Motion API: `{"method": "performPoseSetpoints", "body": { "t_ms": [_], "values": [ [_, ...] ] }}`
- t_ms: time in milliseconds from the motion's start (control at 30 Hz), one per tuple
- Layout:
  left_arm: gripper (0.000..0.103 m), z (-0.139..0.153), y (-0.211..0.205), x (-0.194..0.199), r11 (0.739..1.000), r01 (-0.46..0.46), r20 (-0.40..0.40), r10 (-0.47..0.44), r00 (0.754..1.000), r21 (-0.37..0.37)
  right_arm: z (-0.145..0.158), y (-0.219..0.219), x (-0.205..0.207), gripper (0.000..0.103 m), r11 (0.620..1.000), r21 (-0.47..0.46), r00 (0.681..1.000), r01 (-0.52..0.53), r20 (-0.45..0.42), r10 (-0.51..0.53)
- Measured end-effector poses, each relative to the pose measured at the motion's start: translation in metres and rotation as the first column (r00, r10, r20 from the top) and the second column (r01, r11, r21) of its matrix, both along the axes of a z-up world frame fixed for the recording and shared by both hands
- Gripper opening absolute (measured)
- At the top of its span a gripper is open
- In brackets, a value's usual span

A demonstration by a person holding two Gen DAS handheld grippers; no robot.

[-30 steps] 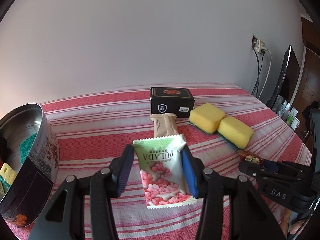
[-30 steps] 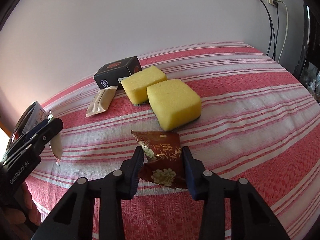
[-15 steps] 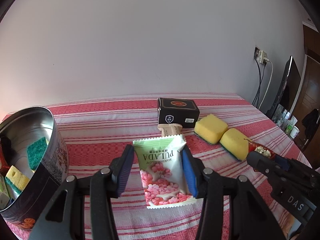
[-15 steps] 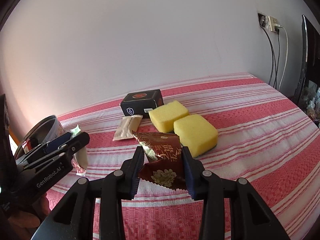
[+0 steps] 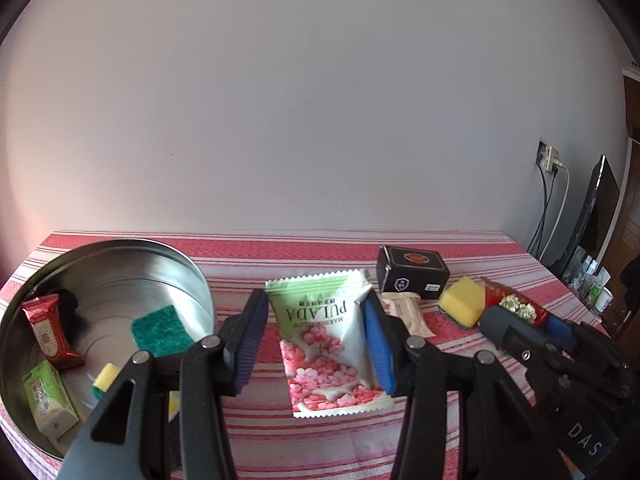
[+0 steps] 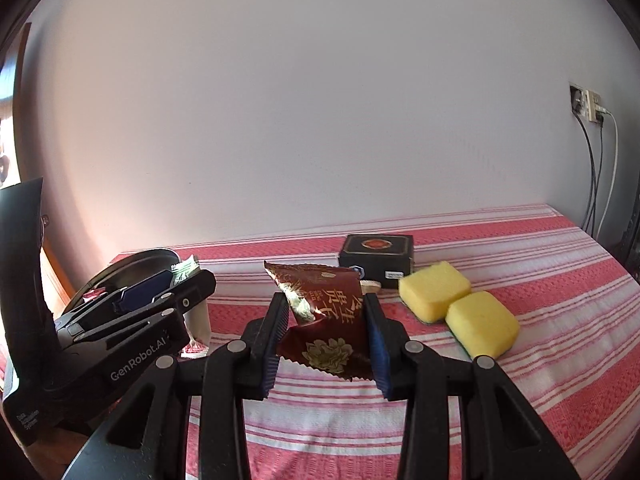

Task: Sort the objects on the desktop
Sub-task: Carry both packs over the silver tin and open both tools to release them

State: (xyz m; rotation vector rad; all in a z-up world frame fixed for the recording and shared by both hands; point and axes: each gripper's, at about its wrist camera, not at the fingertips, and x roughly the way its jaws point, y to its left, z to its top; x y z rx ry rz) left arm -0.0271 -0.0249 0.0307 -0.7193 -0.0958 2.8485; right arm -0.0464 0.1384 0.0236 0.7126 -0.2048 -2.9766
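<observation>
The left gripper [image 5: 316,336] clamps a green-and-pink marshmallow packet [image 5: 326,338] above the striped tablecloth [image 5: 320,440], just beside the round metal tin [image 5: 120,276]. The right gripper [image 6: 326,336] grips a dark red snack packet [image 6: 326,320] near two yellow sponges [image 6: 460,308].

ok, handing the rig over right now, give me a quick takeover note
Left gripper: shut on the green-pink PULADA packet, held beside the metal tin.
Right gripper: shut on the dark red snack packet, held above the cloth.
Done: tin holds a red packet, a green packet and a green scourer.
Left: both held packets; on the table the black box, beige sachet, two yellow sponges.
</observation>
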Motion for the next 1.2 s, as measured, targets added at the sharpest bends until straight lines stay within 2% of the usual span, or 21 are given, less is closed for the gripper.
{"method": "performPoseSetpoints", "body": {
  "t_ms": [200, 367, 567, 700, 867, 933, 1200],
  "values": [
    [0.048, 0.020, -0.053, -0.006, 0.992, -0.125, -0.059, 0.124, 0.991, -0.022, 0.013, -0.046, -0.015, 0.041, 0.996, 0.006, 0.995, -0.087, -0.042, 0.087],
    [0.048, 0.024, -0.097, -0.016, 0.974, -0.228, -0.056, 0.227, 0.972, 0.000, 0.019, -0.082, -0.023, 0.041, 0.990, 0.010, 0.987, -0.139, -0.078, 0.139],
    [0.048, 0.012, -0.145, -0.016, 0.931, -0.365, -0.023, 0.365, 0.931, 0.029, 0.023, -0.126, -0.037, 0.041, 0.982, 0.018, 0.974, -0.187, -0.126, 0.188],
    [0.048, 0.003, -0.165, -0.014, 0.894, -0.447, 0.000, 0.447, 0.894, 0.000, 0.025, -0.156, -0.049, 0.041, 0.976, 0.051, 0.963, -0.214, -0.157, 0.219],
    [0.048, -0.006, -0.189, -0.021, 0.866, -0.500, 0.054, 0.500, 0.864, -0.008, 0.023, -0.191, -0.064, 0.041, 0.961, 0.102, 0.946, -0.256, -0.179, 0.271],
    [0.048, -0.008, -0.193, -0.021, 0.861, -0.509, 0.069, 0.509, 0.858, -0.010, 0.020, -0.202, -0.070, 0.041, 0.959, 0.129, 0.944, -0.252, -0.184, 0.273],
    [0.048, -0.015, -0.191, -0.027, 0.847, -0.526, 0.087, 0.532, 0.842, -0.078, 0.010, -0.222, -0.093, 0.041, 0.955, 0.119, 0.947, -0.271, -0.146, 0.286]
  ]
}}
